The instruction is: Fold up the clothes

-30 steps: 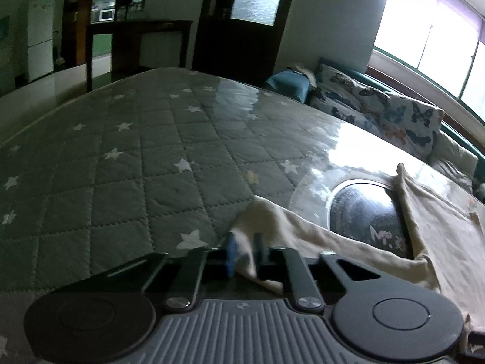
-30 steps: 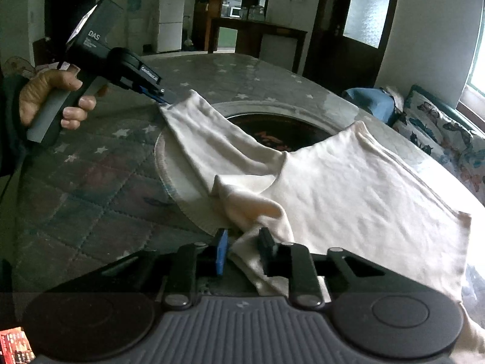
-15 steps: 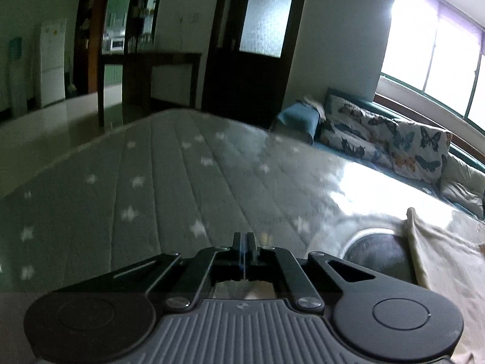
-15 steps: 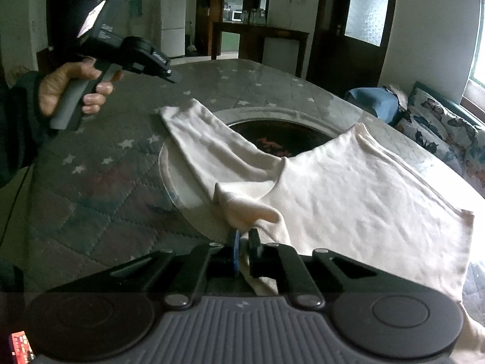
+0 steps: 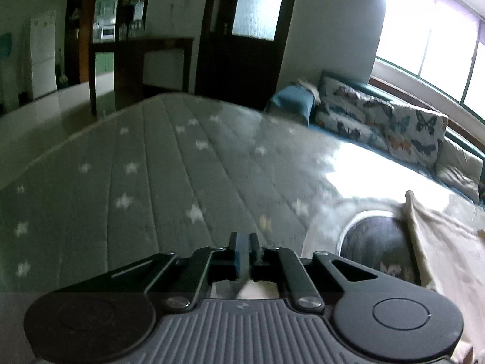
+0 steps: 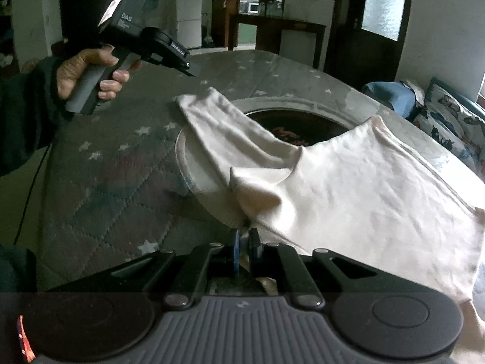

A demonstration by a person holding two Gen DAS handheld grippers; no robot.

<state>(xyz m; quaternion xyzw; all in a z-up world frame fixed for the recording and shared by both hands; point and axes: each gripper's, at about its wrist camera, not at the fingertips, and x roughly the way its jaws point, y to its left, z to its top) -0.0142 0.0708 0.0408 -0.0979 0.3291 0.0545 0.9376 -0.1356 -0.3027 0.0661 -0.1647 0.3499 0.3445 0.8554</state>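
Gripping a bunched fold of the cream, soft cotton garment [image 6: 348, 188], the right gripper [image 6: 244, 242] has its black fingers pinched on the fabric, where a second ago they stood apart around it. The left gripper [image 5: 243, 250] has changed more: a second ago it stood open around the sleeve end; now its fingers are shut with nothing visible between them, and from the right wrist view it is raised clear of the cloth, held by a hand [image 6: 91, 75] beyond the sleeve's far tip. Whether a scrap of cloth is caught there cannot be told.

As a judgement, only the right side is now held for a fold, while the long sleeve lies loose.

The garment lies spread and wrinkled over the round glass turntable [image 6: 188, 163], one sleeve stretching away across its rim, the body draped toward the right. Beneath the turntable, the grey quilted table cover [image 5: 136, 197] shows diamond stitching and pale stars under a glossy film.
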